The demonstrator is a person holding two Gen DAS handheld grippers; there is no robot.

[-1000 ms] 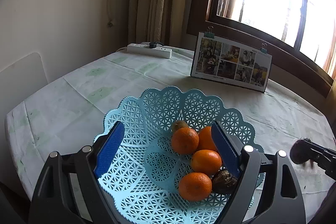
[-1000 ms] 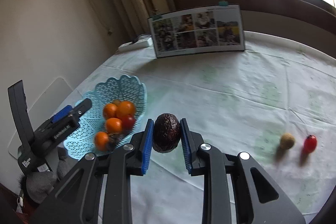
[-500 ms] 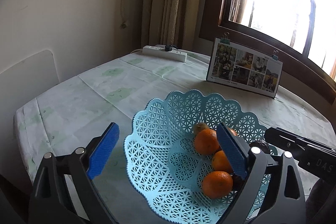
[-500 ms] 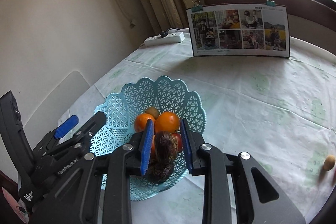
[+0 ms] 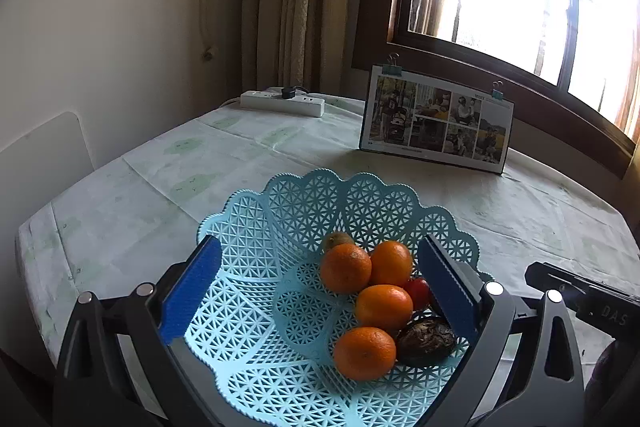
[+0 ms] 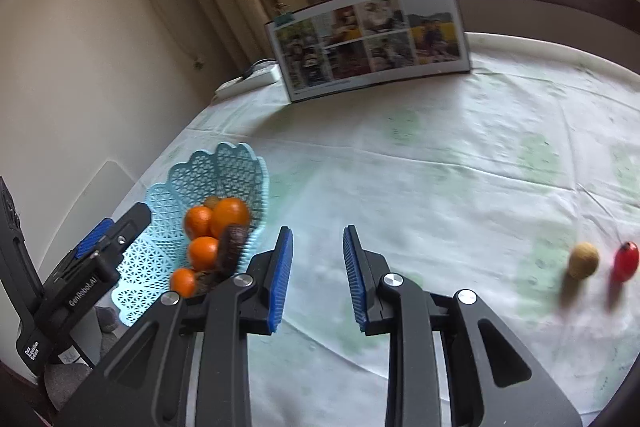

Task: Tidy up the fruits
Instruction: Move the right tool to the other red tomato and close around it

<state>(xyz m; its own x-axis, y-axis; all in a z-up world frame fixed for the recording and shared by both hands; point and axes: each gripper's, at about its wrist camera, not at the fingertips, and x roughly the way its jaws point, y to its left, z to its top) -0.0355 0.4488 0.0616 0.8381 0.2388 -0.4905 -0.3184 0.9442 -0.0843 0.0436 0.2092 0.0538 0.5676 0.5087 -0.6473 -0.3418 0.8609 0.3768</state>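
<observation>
Two tongs (image 5: pixel 316 287) (image 6: pixel 318 279) gape empty (round oranges (image 5: pixel 346 269) fill lattice basket (image 5: pixel 256 239)).

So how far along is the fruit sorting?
Mostly done: four oranges, a dark wrinkled fruit and a small red fruit sit in the light-blue lattice plastic basket. Nothing in hand; the right gripper and left gripper are open. Left on the tablecloth: a brown round fruit and a red oval fruit.
</observation>
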